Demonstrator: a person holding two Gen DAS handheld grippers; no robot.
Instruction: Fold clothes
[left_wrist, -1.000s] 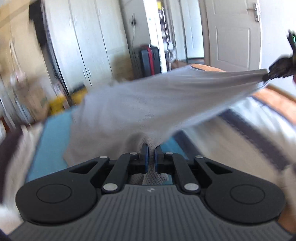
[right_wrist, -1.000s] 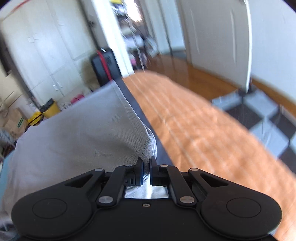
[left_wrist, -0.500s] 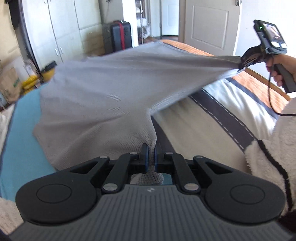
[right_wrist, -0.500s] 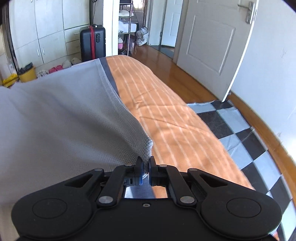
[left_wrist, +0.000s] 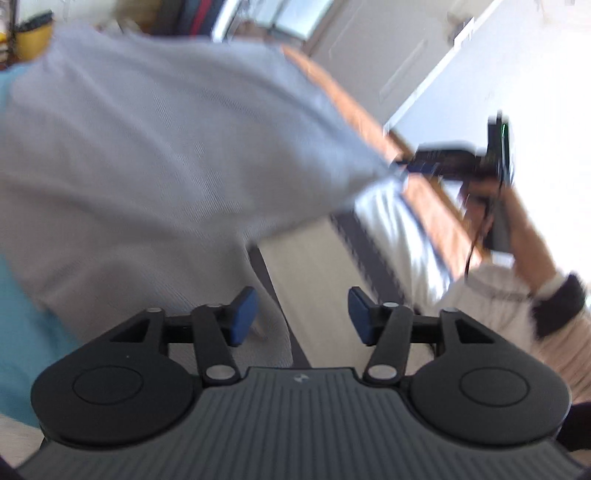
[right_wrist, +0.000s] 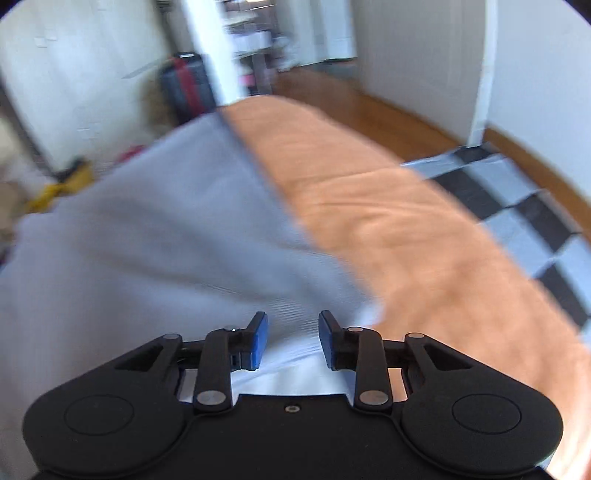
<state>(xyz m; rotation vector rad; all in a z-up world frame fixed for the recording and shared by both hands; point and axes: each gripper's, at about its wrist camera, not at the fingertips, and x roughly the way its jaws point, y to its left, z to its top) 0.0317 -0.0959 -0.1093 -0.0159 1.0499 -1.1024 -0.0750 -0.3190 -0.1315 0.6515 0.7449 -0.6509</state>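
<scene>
Garment: grey knit top (left_wrist: 155, 147), fine ribbed weave, spread wide w/ soft folds; blurred in both views. Lies over the bed (right_wrist: 369, 221), covering its left part.
Garment edge: lower edge sags in a loose fold just beside the left pad (left_wrist: 243, 314); right corner tapers to a point near the right hand-held gripper (left_wrist: 424, 164), as seen from the left wrist cam.
Left hand-held gripper (left_wrist: 303, 314): released, blue pads wide apart, nothing between them; cloth just to its left.
Right hand-held gripper (right_wrist: 291, 338): released too, pads apart; grey cloth lies under and ahead of the gap, not pinched.
Bed: orange cover on the right, white-and-dark striped bedding (left_wrist: 369, 236) nearer, teal sheet (left_wrist: 26, 332) at left.
Floor: black-and-white checked mat (right_wrist: 517, 206) beside the bed.
</scene>
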